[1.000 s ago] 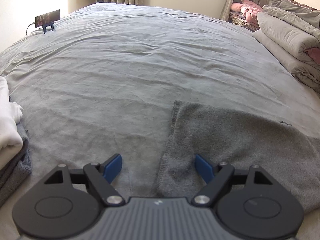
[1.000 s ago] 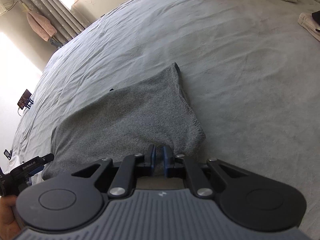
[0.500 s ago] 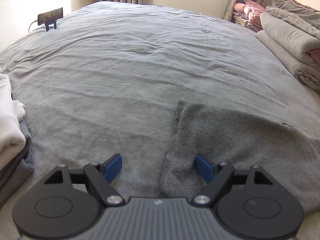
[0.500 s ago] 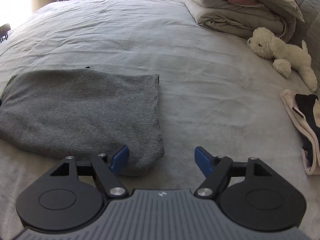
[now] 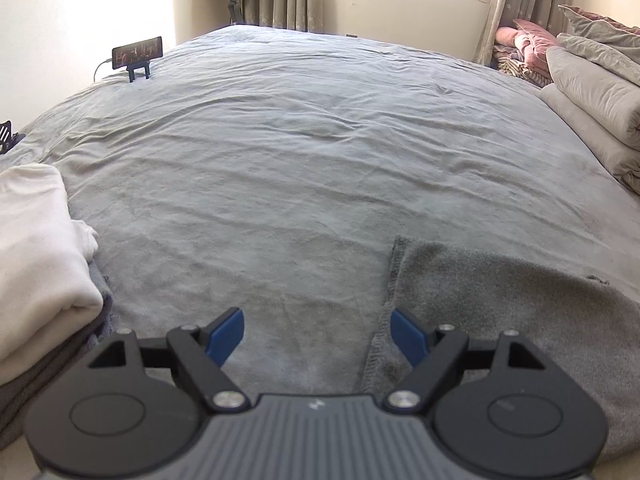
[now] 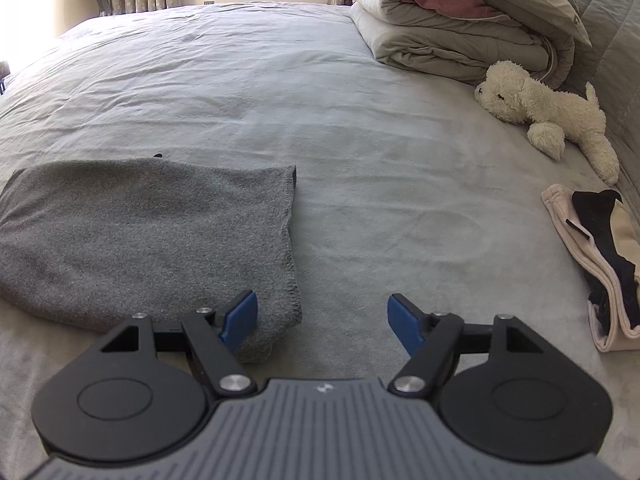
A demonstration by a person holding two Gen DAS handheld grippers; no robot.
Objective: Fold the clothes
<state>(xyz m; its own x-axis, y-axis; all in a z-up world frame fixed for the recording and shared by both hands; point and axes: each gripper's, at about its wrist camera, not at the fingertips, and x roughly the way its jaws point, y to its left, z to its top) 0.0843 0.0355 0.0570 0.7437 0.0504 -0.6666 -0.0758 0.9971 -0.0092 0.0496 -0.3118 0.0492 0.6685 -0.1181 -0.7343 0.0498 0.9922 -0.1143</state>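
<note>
Grey knit garment [image 6: 148, 236] lies flat on the grey bedspread [image 5: 304, 168], laid out as a compact rectangle with a stitched hem down one short side; how many layers it holds I cannot tell from either view. Left gripper [image 5: 318, 334] hangs low over the bedspread, blue pads spread wide with nothing between them, its right-hand pad over the hemmed edge of the garment. Right gripper [image 6: 322, 320] likewise spread wide and empty, its left-hand pad over the garment's near corner at the opposite end. So each tool sits at one end of the piece, neither clamped on cloth. To the left, a white folded garment [image 5: 36, 264] sits on top of darker grey cloth, reading as a stack of finished pieces; to the right, a pink and black garment [image 6: 596, 256] lies loosely heaped near a plush dog [image 6: 548, 112] and a folded duvet [image 6: 460, 36]. Judgement: the scene fits either a pause between folds of the grey piece, or a fold just laid down and let go. Any further handling calls for a pinch through every layer at a corner, so the layers do not slide apart.
</note>
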